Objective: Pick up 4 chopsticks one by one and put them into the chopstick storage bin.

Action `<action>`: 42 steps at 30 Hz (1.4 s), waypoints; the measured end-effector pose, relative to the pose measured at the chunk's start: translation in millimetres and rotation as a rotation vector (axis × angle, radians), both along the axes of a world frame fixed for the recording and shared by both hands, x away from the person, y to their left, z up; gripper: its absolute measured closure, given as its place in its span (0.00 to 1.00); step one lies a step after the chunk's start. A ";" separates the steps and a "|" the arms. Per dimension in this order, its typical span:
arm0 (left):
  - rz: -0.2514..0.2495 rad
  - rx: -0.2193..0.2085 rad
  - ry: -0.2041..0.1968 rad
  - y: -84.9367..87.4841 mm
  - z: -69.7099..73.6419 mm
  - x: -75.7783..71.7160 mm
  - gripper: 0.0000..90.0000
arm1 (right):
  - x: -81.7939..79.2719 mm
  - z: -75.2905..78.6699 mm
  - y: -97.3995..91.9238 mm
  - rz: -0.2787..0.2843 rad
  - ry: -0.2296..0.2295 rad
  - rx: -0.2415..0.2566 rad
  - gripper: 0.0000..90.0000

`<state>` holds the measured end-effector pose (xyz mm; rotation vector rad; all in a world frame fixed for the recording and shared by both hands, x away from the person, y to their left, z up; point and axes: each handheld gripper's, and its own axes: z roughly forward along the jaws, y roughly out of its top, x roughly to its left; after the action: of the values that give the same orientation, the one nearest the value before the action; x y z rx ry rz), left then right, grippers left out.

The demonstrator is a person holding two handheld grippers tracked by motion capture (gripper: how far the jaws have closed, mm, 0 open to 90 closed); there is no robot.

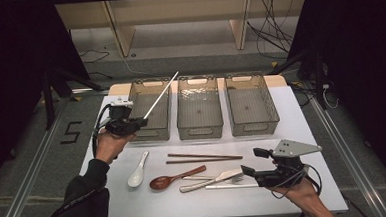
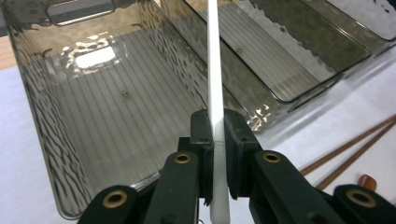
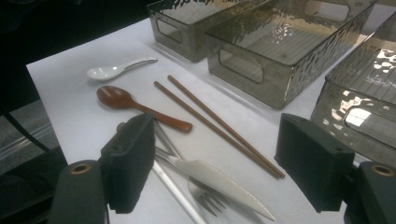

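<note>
The left gripper [image 1: 140,122] is clamping a white chopstick [image 1: 161,94], which is slanting up over the left bin [image 1: 152,132] in the high view. The left gripper view is showing the pads [image 2: 203,140] pressing the stick [image 2: 215,84] above that bin's ribbed floor [image 2: 116,121]. The right gripper [image 1: 249,161] is hovering with jaws apart, gripping nothing, over the tabletop [image 1: 196,201]. Its own view is showing a knife [image 3: 219,182], fork [image 3: 210,200], brown spoon [image 3: 121,100], white spoon [image 3: 109,71] and brown chopsticks [image 3: 215,125].

high view above near desk [image 1: 136,201] edge, facing forward-down. left claw view close over left bin [image 2: 46,116]; right claw view low, facing cutlery. all share bins, brown chopsticks [image 1: 203,157].
</note>
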<state>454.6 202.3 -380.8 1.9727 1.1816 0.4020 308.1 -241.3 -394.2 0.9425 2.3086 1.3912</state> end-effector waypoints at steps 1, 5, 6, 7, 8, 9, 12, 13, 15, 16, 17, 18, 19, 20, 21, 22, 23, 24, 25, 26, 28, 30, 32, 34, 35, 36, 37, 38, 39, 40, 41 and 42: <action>0.004 -0.003 0.002 1.0 0.0 2.0 0.92 | 0.0 -0.1 0.1 0.001 0.001 -0.001 0.32; 0.024 0.001 0.010 3.7 -1.9 9.4 0.92 | 0.3 -0.7 0.2 0.003 0.007 0.001 0.32; 0.030 0.003 0.014 4.6 -2.2 11.2 0.92 | 0.1 -0.5 0.2 0.003 0.006 0.002 0.32; 0.036 0.000 0.015 5.4 -2.8 13.0 0.92 | 0.0 -0.3 0.2 0.003 0.006 0.003 0.32; 0.042 -0.002 0.016 6.2 -3.1 14.8 0.92 | 0.0 -0.1 0.3 0.004 0.005 0.005 0.32; 0.049 -0.003 0.019 7.0 -3.3 16.5 0.92 | -0.1 0.0 0.5 0.004 0.006 0.007 0.32; 0.062 -0.003 0.024 9.9 -4.0 21.0 0.92 | 0.0 -0.4 0.8 0.007 0.006 0.004 0.32; 0.068 -0.003 0.027 10.7 -4.6 22.3 0.92 | 0.2 -0.5 0.9 0.008 0.007 0.007 0.32; 0.075 0.001 0.035 12.7 -5.8 24.8 0.92 | 0.0 -0.6 1.3 0.008 0.007 0.006 0.32; 0.082 -0.005 0.037 13.5 -6.6 25.7 0.92 | -0.2 -0.6 1.5 0.009 0.005 0.006 0.32; 0.086 -0.011 0.040 14.4 -7.6 26.4 0.92 | -0.3 -0.3 1.5 0.010 0.005 0.006 0.32; 0.089 -0.013 0.043 15.0 -8.3 27.1 0.92 | -0.1 -0.2 1.4 0.010 0.007 0.008 0.32; 0.091 -0.007 0.047 15.1 -8.8 27.6 0.92 | 0.1 -0.4 1.3 0.011 0.009 0.010 0.32; 0.093 0.000 0.046 15.1 -9.3 28.2 0.92 | 0.3 -0.8 1.5 0.011 0.010 0.012 0.32; 0.096 0.004 0.048 15.2 -9.5 28.9 0.92 | 0.3 -1.1 1.7 0.012 0.011 0.009 0.32; 0.096 0.007 0.049 15.8 -9.5 29.9 0.92 | 0.1 -1.1 2.0 0.012 0.011 0.006 0.32; 0.100 0.006 0.051 16.2 -9.5 30.9 0.92 | 0.1 -1.1 2.2 0.013 0.010 0.006 0.32; 0.105 0.005 0.054 16.8 -9.9 32.1 0.92 | 0.1 -1.1 2.4 0.014 0.010 0.007 0.32; 0.108 0.007 0.057 17.2 -10.6 33.3 0.92 | 0.1 -1.0 2.7 0.015 0.012 0.005 0.32; 0.114 0.006 0.061 17.2 -11.8 34.2 0.92 | 0.1 -1.1 2.8 0.016 0.013 0.003 0.32; 0.119 0.009 0.071 17.1 -15.2 36.1 0.92 | 0.4 -1.1 2.9 0.021 0.013 0.004 0.32; 0.125 0.011 0.082 17.2 -18.0 38.1 0.92 | 0.3 -0.9 2.6 0.021 0.010 0.007 0.32; 0.130 0.010 0.095 17.6 -20.1 40.4 0.92 | 0.6 -1.2 2.1 0.019 0.014 0.010 0.32; 0.132 0.014 0.110 19.0 -21.9 42.6 0.92 | 0.9 -1.9 2.3 0.021 0.018 0.010 0.32; 0.137 0.015 0.115 19.6 -22.7 43.5 0.92 | 0.9 -2.0 2.6 0.022 0.018 0.007 0.32; 0.139 0.016 0.119 20.4 -23.5 44.5 0.92 | 0.8 -2.0 3.0 0.023 0.017 0.006 0.32; 0.142 0.017 0.121 21.1 -23.9 45.1 0.92 | 0.9 -1.9 3.2 0.026 0.015 0.006 0.32; 0.141 0.020 0.123 21.7 -24.1 45.7 0.92 | 1.1 -1.9 3.3 0.027 0.015 0.007 0.32; 0.143 0.019 0.122 21.6 -24.8 46.2 0.92 | 1.4 -2.1 3.3 0.027 0.016 0.006 0.32; 0.146 0.021 0.123 21.5 -25.4 46.8 0.92 | 1.5 -2.3 3.2 0.026 0.021 0.005 0.32; 0.150 0.024 0.123 21.5 -25.9 47.5 0.92 | 1.5 -2.4 3.2 0.025 0.024 0.004 0.32; 0.153 0.025 0.126 21.5 -26.3 48.2 0.92 | 1.5 -2.5 3.3 0.026 0.024 0.004 0.32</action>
<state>502.8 223.8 -407.1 1.9597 1.4190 0.3763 309.7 -238.0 -396.7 0.9389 2.3445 1.4025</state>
